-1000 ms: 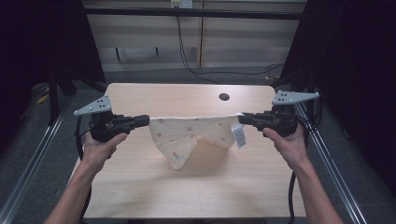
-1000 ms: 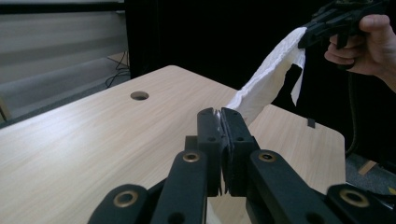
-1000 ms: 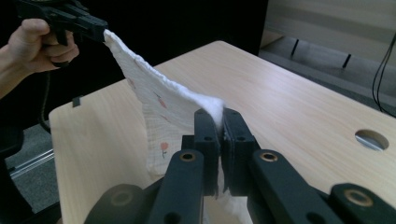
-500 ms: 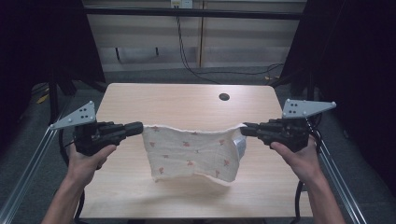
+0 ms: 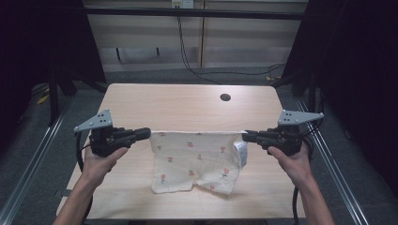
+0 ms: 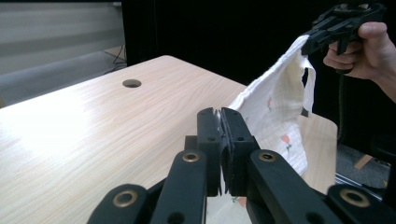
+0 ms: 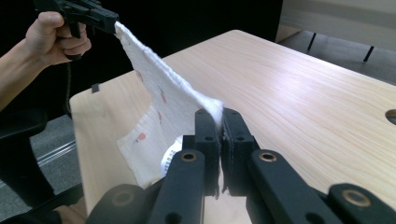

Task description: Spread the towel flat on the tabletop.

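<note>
While the pale wooden table (image 5: 187,105) with its round cable hole (image 5: 225,97) sits bare at the far side, a small cream cotton pair of shorts printed with little red flowers (image 5: 195,159) is stretched out flat between the two tools. The left gripper (image 5: 146,133) has its black jaws clamped on one end of the waistband, and the left gripper view shows cloth pinched right between them. Over on the other side, the right gripper (image 5: 245,137) bites the opposite waistband corner just as firmly. The waistband runs taut and straight, lifted off the wood; the two legs hang toward the near edge, their hems possibly brushing the tabletop. A white label (image 5: 241,152) dangles beside the right gripper
</note>
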The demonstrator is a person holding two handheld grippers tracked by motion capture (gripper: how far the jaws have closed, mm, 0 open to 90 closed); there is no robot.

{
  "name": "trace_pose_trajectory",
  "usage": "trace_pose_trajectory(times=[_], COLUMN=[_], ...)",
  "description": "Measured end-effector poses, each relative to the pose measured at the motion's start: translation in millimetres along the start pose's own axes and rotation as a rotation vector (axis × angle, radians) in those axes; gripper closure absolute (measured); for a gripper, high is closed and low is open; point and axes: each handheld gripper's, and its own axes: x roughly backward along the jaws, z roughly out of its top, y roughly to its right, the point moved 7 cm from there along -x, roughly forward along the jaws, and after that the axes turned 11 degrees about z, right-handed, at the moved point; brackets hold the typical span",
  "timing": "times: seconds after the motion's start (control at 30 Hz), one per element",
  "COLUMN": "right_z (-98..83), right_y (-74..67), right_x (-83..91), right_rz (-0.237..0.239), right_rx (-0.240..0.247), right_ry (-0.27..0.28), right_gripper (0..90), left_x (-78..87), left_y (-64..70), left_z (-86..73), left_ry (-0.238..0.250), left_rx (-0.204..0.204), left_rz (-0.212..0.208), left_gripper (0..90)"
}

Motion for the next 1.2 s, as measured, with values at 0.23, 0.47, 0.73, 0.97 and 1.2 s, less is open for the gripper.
trace_pose_trajectory(times=[0.23,0.47,0.73,0.97,1.2], right_z=[-5.5,-9.2,-19.2,-23.6,-35.5], right_y=[27.7,47.3,70.4,85.8,109.9], right_x=[-13.3,-31.0,-48.3,-61.7,-77.0], right_rz=[-0.042,-0.043,-0.06,-0.078,-0.097], right_rx=[-0.029,-0.049,-0.085,-0.071,-0.118], right_ry=[-0.048,-0.093,-0.123,-0.144,-0.152], right_gripper=[86.2,86.2,86.1,85.3,84.4], left_x=[-14.0,-18.4,-24.4,-48.0,-67.1], left_y=[-10.0,-19.3,-30.0,-50.0,-68.9], left_z=[-8.5,-23.8,-40.0,-46.2,-52.1], left_ry=[-0.008,-0.05,-0.082,-0.129,-0.152], left_rx=[0.021,0.05,0.068,0.096,0.119], left_rz=[0.008,0.017,0.049,0.074,0.083], left_gripper=[87.6,87.6,87.6,87.6,87.4])
